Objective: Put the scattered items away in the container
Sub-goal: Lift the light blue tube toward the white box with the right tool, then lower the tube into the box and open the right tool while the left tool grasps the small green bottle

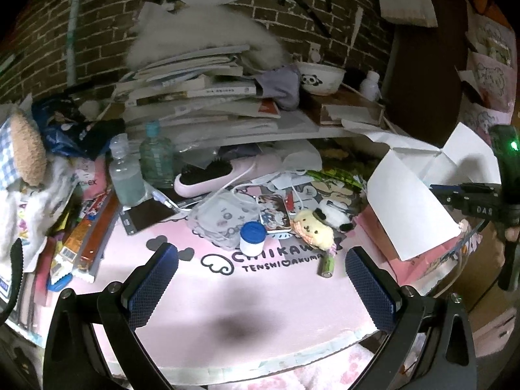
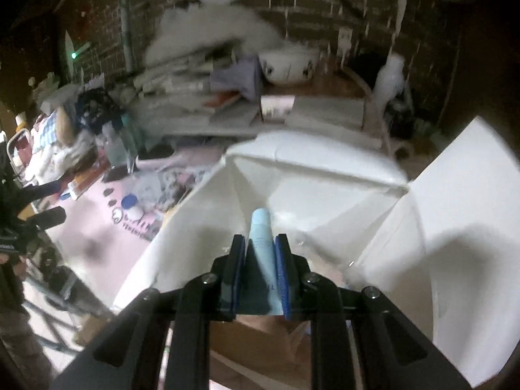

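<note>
Carrying: right tool (image 2: 260, 247) pinching pale blue tube (image 2: 261, 227) above white box (image 2: 325, 175), flaps raised. Risk: tube striking a flap, falling outside. Box contents: unclear through blur. Left tool (image 1: 261, 269) spread, empty, over pink desk (image 1: 260, 305) beside small battery (image 1: 327, 265).

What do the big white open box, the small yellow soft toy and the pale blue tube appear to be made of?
Big white open box: probably thin matte card; its flaps show sharp creases.
Small yellow soft toy: plush fabric, fuzzy surface.
Pale blue tube: likely smooth plastic, even sheen; held between the right gripper pads.
</note>
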Available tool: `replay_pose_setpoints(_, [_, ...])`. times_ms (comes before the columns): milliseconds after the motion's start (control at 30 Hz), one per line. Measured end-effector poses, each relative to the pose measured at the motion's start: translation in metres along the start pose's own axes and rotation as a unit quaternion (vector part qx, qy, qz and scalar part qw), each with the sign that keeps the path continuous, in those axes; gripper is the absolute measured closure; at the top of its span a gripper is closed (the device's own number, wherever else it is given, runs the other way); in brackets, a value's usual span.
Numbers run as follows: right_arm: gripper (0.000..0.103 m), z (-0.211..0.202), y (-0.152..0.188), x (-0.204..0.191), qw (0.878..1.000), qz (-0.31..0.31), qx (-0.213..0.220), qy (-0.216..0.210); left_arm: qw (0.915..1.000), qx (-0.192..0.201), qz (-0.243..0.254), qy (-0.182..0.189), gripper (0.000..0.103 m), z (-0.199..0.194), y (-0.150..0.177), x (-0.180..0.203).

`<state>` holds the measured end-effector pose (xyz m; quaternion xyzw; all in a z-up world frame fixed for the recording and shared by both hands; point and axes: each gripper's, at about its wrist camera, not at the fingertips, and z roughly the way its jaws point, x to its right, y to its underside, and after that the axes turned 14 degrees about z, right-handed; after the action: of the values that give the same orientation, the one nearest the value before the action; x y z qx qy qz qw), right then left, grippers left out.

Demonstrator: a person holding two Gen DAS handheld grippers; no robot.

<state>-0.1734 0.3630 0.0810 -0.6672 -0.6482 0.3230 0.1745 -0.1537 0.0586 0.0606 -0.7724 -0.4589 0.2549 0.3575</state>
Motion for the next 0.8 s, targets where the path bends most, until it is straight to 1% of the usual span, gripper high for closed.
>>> replay_pose_setpoints(100, [0.087,0.010,-0.004,0.003,0.999,0.014,-0.030,-0.002,0.9999,-0.009,0.010,0.006,0.000,0.006,0.001,0.005])
replay_pose_setpoints(233, [0.086,0.012,-0.004,0.004,0.999,0.016,-0.044,0.000,0.9995,-0.014,0.017,0.021,0.000,0.016,0.003,0.012])
replay_pose_setpoints(267, [0.083,0.011,-0.004,0.005,0.999,0.016,-0.044,0.000,0.9994,-0.017,0.019,0.023,0.000,0.019,0.003,0.014])
replay_pose_setpoints(300, [0.073,0.010,-0.004,0.005,0.999,0.018,-0.042,-0.001,0.9993,-0.019,0.022,0.025,0.000,0.022,0.004,0.016])
replay_pose_setpoints(333, [0.064,0.009,-0.004,0.005,0.999,0.021,-0.038,-0.002,0.9990,-0.021,0.027,0.028,0.000,0.027,0.004,0.018])
replay_pose_setpoints(367, [0.049,0.007,-0.004,0.005,0.999,0.025,-0.031,-0.003,0.9989,-0.023,0.029,0.029,0.000,0.030,0.004,0.020])
replay_pose_setpoints(400, [0.045,0.003,-0.004,0.006,0.999,0.030,-0.020,-0.004,0.9987,-0.026,0.032,0.031,0.001,0.034,0.004,0.022])
replay_pose_setpoints(533, [0.045,-0.014,-0.006,0.003,0.999,0.034,0.020,-0.017,0.9976,-0.030,0.053,0.033,0.001,0.049,0.006,0.033])
replay_pose_setpoints(600, [0.045,-0.022,-0.007,0.001,0.998,0.035,0.043,-0.027,0.9968,-0.033,0.060,0.040,0.002,0.060,0.006,0.040])
replay_pose_setpoints(700, [0.045,-0.030,-0.006,-0.003,0.996,0.041,0.066,-0.052,0.9950,-0.035,0.073,0.057,0.012,0.075,0.006,0.052])
replay_pose_setpoints(767, [0.045,-0.031,-0.006,-0.008,0.993,0.045,0.070,-0.078,0.9930,-0.042,0.084,0.072,0.022,0.086,0.006,0.061])
replay_pose_setpoints(800, [0.045,-0.032,-0.006,-0.011,0.992,0.047,0.072,-0.090,0.9921,-0.044,0.091,0.075,0.025,0.090,0.006,0.065])
